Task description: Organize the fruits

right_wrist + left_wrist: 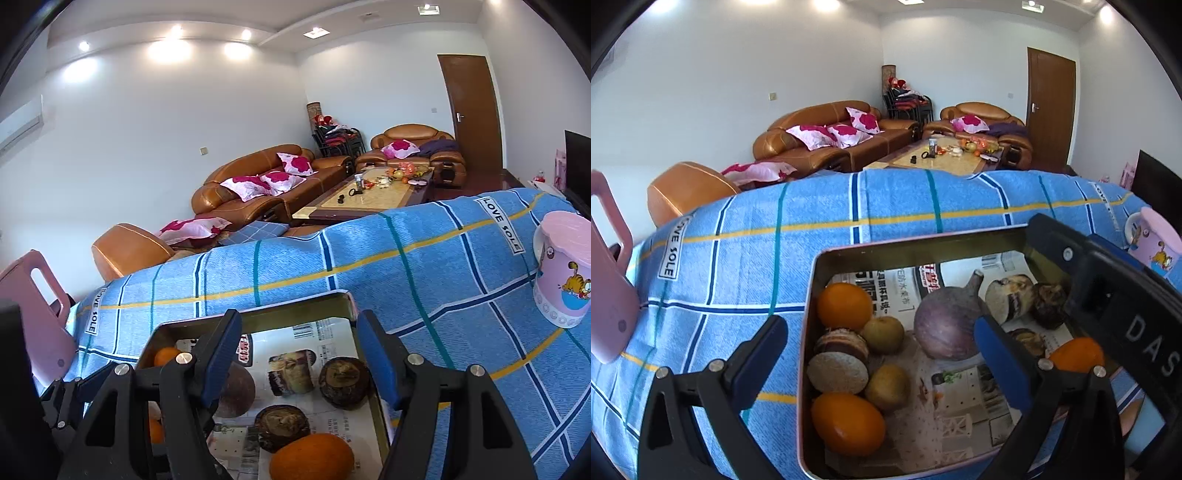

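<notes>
Both hand-held grippers hang released over the tin tray (812,295): left hand-held gripper (879,354) gaping, right hand-held gripper (299,354) empty, hiding part of the purple fruit (945,328).

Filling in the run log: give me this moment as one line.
left hand-held gripper: open, empty | right hand-held gripper: open, empty | both over tray | fruits in tray

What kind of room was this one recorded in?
Most likely a home living room: brown leather sofa with floral cushions, a cluttered coffee table, and the fruit tray on a blue checked cloth.
</notes>
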Tool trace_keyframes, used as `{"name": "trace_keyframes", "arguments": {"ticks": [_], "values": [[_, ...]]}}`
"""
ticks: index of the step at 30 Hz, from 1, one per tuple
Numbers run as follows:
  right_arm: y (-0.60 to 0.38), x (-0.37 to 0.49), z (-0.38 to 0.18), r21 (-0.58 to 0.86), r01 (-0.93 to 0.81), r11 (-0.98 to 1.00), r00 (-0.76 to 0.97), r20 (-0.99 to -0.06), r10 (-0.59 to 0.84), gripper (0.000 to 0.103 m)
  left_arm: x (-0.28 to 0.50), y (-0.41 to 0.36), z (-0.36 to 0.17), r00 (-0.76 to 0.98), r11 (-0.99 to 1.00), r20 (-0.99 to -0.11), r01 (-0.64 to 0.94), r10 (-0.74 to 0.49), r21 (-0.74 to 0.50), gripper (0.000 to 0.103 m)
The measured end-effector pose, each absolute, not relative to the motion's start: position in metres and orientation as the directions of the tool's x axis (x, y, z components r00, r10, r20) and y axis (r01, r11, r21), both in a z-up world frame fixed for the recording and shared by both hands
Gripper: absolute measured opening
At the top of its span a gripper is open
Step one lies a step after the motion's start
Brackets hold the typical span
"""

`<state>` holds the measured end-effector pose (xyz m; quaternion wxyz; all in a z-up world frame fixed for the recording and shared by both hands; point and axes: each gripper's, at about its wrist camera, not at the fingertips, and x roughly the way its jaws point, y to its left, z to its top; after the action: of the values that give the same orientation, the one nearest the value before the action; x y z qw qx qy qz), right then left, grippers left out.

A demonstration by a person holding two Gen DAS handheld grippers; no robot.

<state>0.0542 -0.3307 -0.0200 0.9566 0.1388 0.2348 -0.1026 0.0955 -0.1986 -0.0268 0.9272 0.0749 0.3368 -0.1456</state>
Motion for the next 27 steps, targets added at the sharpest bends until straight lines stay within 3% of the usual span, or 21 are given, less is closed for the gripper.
{"name": "trace_keyframes", "arguments": {"ticks": [8,27], "values": [[-0.328,0.056,-0.021,0.188,0.269,0.944,0.862,-0.484,-0.149,0.067,0.100,-0.200,-0.036,0.684,0.943,-0.698,0.330,-0.210,0.039,0.103],[-0.298,0.038,-0.019,0.063,0.292,0.954,0.848,-0.479,-0.227,0.067,0.075,-0.167,-0.033,0.694,0.955,-0.688,0.297,-0.213,0.005,0.103]]}}
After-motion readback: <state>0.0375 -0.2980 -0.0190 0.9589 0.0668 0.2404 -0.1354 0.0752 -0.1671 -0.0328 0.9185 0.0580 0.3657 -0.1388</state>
